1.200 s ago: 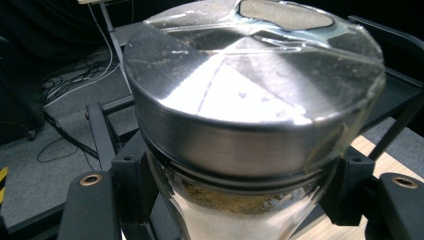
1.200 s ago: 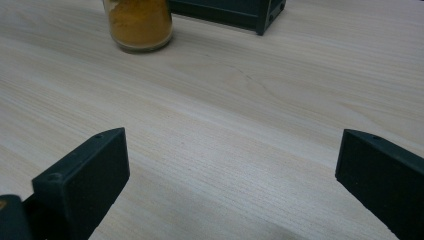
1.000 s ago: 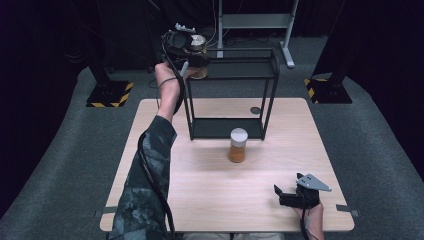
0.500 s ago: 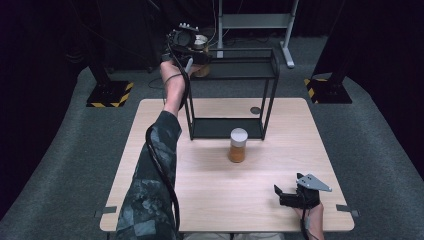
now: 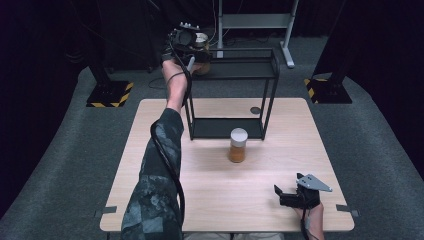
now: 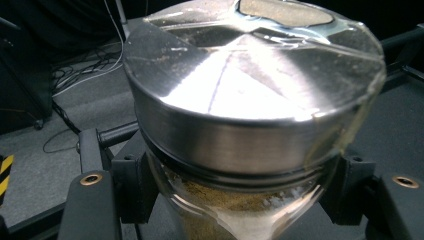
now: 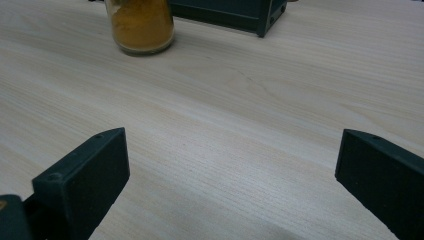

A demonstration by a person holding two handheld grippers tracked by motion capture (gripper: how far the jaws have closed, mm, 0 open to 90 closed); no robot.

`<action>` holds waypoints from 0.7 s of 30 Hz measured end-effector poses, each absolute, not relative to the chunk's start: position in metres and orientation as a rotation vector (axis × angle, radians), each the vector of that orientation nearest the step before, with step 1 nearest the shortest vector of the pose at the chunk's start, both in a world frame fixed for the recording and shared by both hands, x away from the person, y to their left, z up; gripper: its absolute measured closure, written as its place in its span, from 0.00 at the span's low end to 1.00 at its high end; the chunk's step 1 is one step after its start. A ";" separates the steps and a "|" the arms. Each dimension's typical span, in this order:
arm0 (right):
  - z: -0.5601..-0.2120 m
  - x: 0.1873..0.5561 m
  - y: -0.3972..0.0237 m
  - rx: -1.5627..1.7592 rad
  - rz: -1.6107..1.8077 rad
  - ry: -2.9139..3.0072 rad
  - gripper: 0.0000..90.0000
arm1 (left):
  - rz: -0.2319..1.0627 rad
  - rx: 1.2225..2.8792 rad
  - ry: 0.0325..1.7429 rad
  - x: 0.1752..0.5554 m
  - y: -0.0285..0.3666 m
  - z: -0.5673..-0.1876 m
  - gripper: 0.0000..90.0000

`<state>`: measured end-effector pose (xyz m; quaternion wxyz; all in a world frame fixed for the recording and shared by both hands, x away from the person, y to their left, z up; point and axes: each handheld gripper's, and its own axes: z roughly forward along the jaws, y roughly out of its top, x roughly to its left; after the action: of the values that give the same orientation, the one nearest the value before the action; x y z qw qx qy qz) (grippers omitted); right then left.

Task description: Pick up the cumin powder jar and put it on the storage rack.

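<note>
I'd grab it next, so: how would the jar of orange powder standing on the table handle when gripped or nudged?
The jar looks like smooth glass, so probably rigid, slippery and breakable. It appears mostly full, likely fairly heavy for its size. Upright and taller than wide, it might tip if pushed near its lid.

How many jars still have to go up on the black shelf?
None sits there yet. The left hand-held gripper is shut on a jar of brownish powder at the top tier of the black rack. The orange jar waits on the table; the open right hand-held gripper rests near it, probably next.
</note>
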<state>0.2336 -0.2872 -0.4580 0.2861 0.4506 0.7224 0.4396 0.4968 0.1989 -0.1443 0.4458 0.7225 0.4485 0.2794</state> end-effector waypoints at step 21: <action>-0.458 0.233 -0.287 1.207 1.175 1.925 0.00 | 0.726 1.796 1.147 0.491 0.192 -0.139 0.32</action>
<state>0.2330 -0.2870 -0.4583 0.2874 0.4520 0.7208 0.4400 0.4907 0.1918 -0.1386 0.4307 0.7200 0.4598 0.2910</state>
